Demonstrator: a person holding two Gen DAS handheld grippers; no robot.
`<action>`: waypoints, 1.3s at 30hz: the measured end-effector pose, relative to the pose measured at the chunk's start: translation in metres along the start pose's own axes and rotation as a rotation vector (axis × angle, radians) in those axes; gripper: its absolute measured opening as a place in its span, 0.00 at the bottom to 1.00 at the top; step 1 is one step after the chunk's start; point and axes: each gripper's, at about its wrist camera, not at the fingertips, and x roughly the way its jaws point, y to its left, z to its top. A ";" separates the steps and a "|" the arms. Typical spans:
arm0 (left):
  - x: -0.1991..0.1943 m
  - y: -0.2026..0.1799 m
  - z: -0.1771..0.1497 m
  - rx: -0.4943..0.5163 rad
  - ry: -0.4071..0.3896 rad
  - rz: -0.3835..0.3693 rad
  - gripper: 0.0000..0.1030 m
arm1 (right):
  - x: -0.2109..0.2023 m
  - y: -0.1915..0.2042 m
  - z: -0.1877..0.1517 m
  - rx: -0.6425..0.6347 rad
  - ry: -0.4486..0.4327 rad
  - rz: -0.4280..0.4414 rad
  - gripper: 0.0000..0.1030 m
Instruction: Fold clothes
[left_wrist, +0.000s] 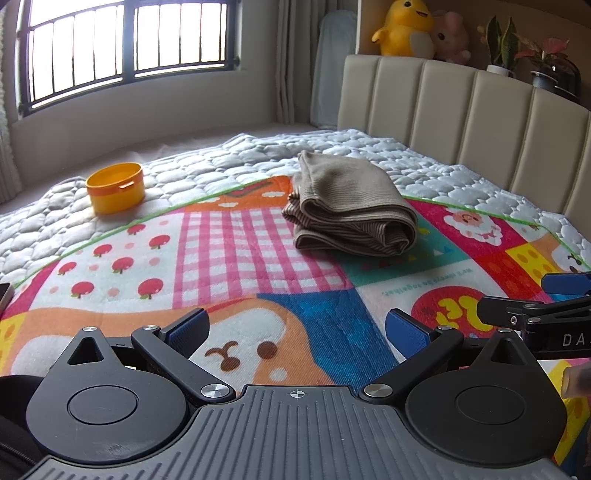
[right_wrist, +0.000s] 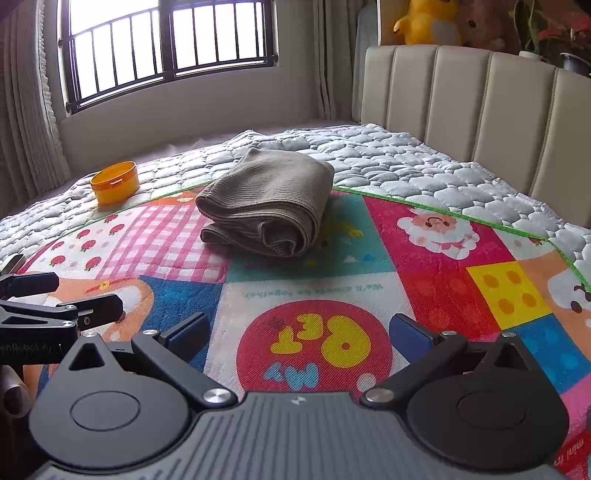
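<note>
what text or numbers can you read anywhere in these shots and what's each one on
"We'll always be together." on the white panel of the colourful blanket, upside down and soft, so a likely reading.
"MY PET" in big letters in the blanket's red circle, upside down, likely reading.
"DA" on the right tongs, cut off by the frame edge.
White lettering on the left tongs: too blurred to read.
"mini", partial, at the blanket's lower right edge.

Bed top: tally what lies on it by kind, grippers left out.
Folded brown garment: 1
Orange round container: 1
Patterned blanket: 1
Quilted grey cover: 1
Total: 4
</note>
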 end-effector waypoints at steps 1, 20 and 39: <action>0.000 0.000 0.000 0.000 0.000 0.000 1.00 | 0.000 0.000 0.000 0.000 0.001 0.001 1.00; -0.001 0.001 0.000 0.005 -0.004 -0.005 1.00 | 0.001 0.002 -0.001 -0.008 0.009 0.002 1.00; -0.002 0.001 0.000 0.007 -0.004 -0.005 1.00 | 0.000 0.002 -0.002 -0.008 0.009 -0.002 1.00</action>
